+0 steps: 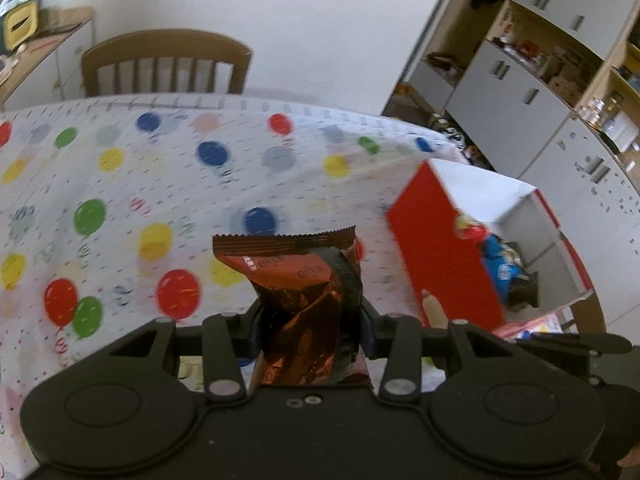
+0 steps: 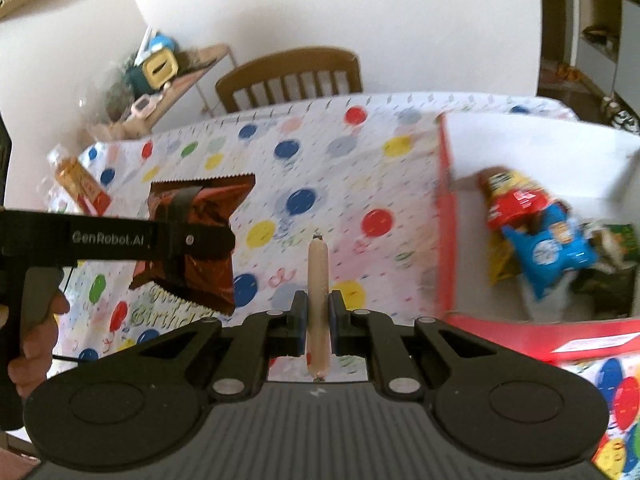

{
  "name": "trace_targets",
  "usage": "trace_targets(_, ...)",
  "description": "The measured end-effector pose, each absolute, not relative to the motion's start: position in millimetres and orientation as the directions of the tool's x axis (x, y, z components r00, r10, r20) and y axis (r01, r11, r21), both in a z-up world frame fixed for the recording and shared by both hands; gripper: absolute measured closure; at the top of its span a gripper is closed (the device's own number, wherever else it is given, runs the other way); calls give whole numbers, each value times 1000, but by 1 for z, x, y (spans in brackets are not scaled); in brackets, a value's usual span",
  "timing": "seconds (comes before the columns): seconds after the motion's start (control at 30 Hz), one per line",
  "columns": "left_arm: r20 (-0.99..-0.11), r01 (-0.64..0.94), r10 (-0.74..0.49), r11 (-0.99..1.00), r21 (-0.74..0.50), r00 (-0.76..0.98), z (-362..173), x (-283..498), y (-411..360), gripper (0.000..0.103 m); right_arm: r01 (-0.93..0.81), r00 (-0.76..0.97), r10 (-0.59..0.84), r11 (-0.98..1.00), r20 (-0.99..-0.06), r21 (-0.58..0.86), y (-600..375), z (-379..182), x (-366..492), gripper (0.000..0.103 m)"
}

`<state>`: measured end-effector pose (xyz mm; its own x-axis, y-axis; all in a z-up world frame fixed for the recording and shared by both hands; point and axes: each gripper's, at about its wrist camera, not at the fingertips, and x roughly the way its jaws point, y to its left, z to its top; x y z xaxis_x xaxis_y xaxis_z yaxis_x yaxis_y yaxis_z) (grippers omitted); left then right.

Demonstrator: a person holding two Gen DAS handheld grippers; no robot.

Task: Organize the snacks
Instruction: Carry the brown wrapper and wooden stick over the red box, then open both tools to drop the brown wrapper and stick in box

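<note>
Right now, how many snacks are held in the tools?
2. The left tool is shut on a brown foil packet; the right tool is shut on a sausage stick. More packets lie in the red box, some possibly hidden.

A crinkled copper-brown foil snack packet with a zigzag-cut top edge [image 1: 304, 300] is standing upright, pinched at its middle. A slim beige sausage stick in clear wrap [image 2: 318, 300] is being held lengthwise. In the red-walled, white-lined cardboard box [image 2: 444, 216] at the table's right edge, red, blue, yellow and green snack bags [image 2: 536, 232] are lying jumbled.
</note>
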<state>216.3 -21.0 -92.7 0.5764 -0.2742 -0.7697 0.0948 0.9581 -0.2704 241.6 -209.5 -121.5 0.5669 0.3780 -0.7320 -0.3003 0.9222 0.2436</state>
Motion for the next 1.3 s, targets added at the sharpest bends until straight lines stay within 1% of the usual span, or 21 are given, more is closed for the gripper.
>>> trace_targets(0.27, -749, 165, -299, 954, -251, 591, -71, 216, -75, 61, -262, 614, 356, 934, -705, 244, -262, -108, 239, 93)
trace_targets(0.57, -755, 223, -323, 946, -236, 571, -65, 226, -145, 61, -209, 653, 314, 949, -689, 235, -335, -100, 251, 92)
trace_targets(1.0, -788, 267, -326, 940, -211, 523, -79, 272, -249, 61, -60, 665, 180, 980, -725, 188, -436, -131, 295, 93)
trace_targets(1.1, -800, 283, -317, 940, -192, 509, -84, 289, -273, 61, -57, 650, 175, 982, -739, 182, -443, -141, 305, 93)
trace_targets(1.3, -835, 309, -258, 944, -112, 485, -101, 324, -310, 61, -110, 622, 192, 981, -759, 159, -434, -158, 313, 92)
